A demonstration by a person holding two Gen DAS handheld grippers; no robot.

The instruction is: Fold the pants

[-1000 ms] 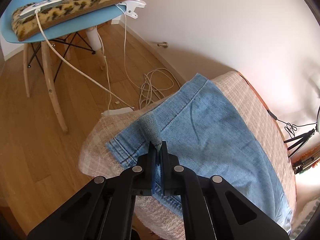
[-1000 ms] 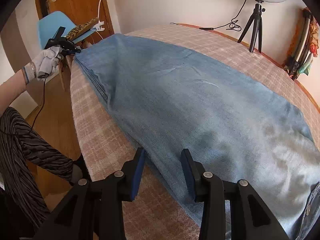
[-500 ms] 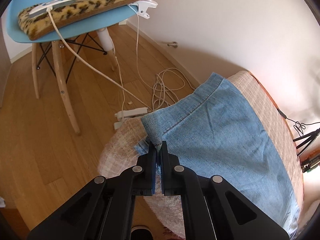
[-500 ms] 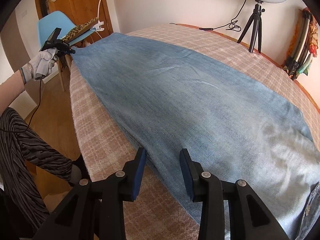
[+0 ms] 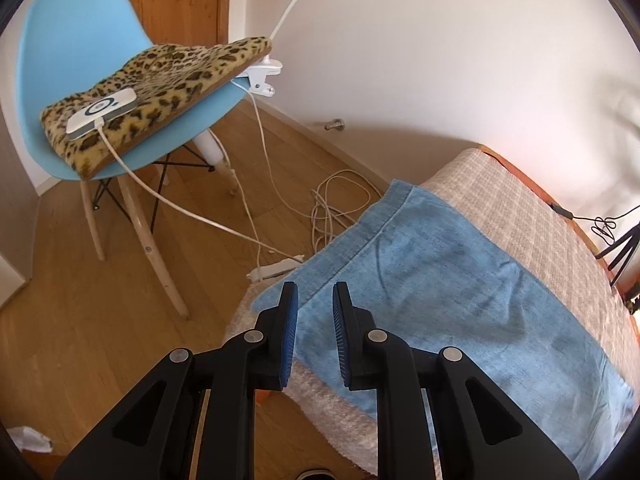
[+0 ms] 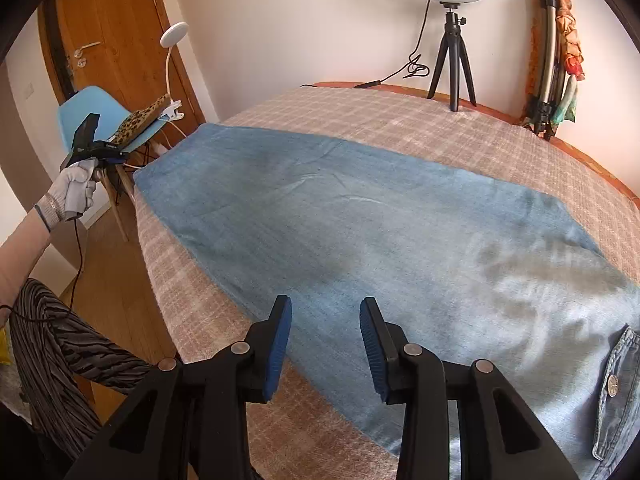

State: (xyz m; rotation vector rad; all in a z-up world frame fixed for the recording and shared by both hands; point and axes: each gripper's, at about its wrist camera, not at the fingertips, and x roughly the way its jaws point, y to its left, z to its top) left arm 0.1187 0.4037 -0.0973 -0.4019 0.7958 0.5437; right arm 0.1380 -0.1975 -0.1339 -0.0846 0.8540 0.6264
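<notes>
Light blue jeans [image 6: 380, 224] lie flat along the table covered by a checked beige cloth [image 6: 400, 120]. The leg hem [image 5: 360, 244] reaches the table's end near the chair; the waist with a pocket button [image 6: 611, 383] is at the right. My left gripper [image 5: 314, 300] is open and empty, just above the hem corner. It also shows held in a gloved hand in the right wrist view [image 6: 94, 148]. My right gripper [image 6: 325, 316] is open and empty, above the jeans' near edge.
A blue chair [image 5: 80, 60] with a leopard cushion [image 5: 160, 80] stands beyond the table's end, with cables [image 5: 336, 208] and a power strip on the wood floor. A ring light on a tripod [image 6: 452, 60] stands at the table's far edge.
My left gripper pulled the hem corner outward over the table's end, then opened and let it go. The leg now lies flat. My right gripper stayed open and hardly moved.
</notes>
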